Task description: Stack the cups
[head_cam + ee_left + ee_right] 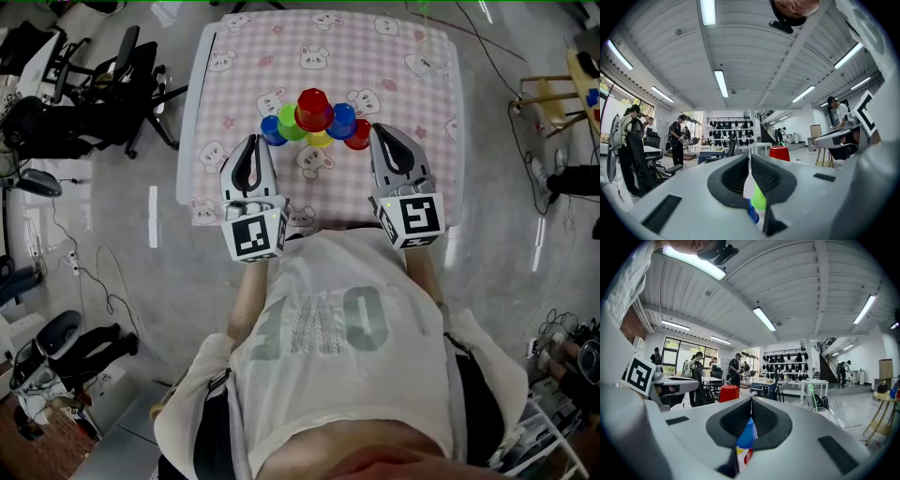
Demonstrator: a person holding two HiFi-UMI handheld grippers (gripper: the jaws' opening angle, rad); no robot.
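Observation:
Upside-down plastic cups cluster mid-table on the pink bunny-print cloth point(253, 56): a red cup point(313, 110) sits highest, on a row of blue point(273, 130), green point(291, 123), yellow point(319, 139), blue point(343, 120) and red point(357, 135) cups. My left gripper point(251, 143) is shut and empty, just left of and nearer than the cluster. My right gripper point(380, 132) is shut and empty, its tip beside the right-hand red cup. Below the left gripper point(750, 162) show the green cup point(758, 197) and a blue cup point(753, 213). Under the right gripper point(751, 404) shows a blue cup point(747, 434).
Black office chairs point(103, 75) stand on the floor left of the table. A wooden stand point(553, 94) is at the right. The table's near edge point(309, 225) lies just before my body. People stand at desks in the background point(677, 140).

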